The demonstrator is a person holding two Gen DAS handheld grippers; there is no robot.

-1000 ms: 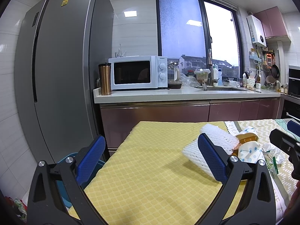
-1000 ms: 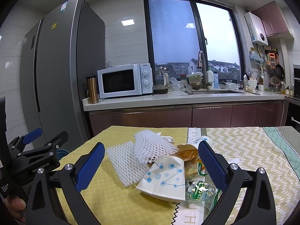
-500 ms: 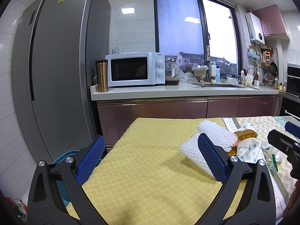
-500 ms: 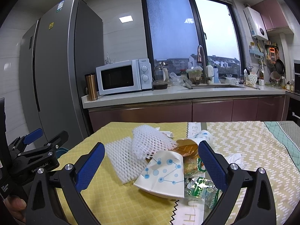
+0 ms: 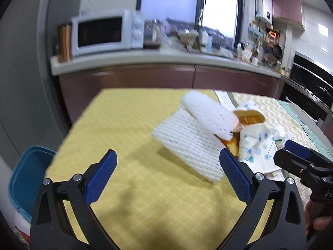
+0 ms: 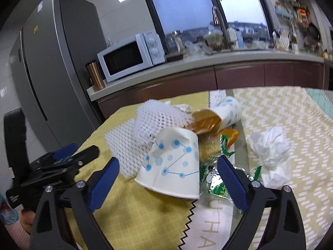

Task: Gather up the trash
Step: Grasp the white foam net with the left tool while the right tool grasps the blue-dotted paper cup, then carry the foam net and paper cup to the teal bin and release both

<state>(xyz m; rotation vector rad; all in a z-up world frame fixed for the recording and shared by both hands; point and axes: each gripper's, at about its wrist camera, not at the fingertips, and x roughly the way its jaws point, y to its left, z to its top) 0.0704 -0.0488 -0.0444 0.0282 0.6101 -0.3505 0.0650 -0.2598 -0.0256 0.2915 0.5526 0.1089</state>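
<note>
closing right hand-held gripper perhaps around paper cup

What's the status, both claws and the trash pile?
Left claw open, empty. Right claw closing, paper cup ahead, not gripped. Foam netting alongside.

We hold our left black two-finger gripper with blue pads tilted downward, jaws spread wide. Our right black blue-padded gripper at its three o'clock also tilts down, jaws closing, pads pressing nothing.
</note>
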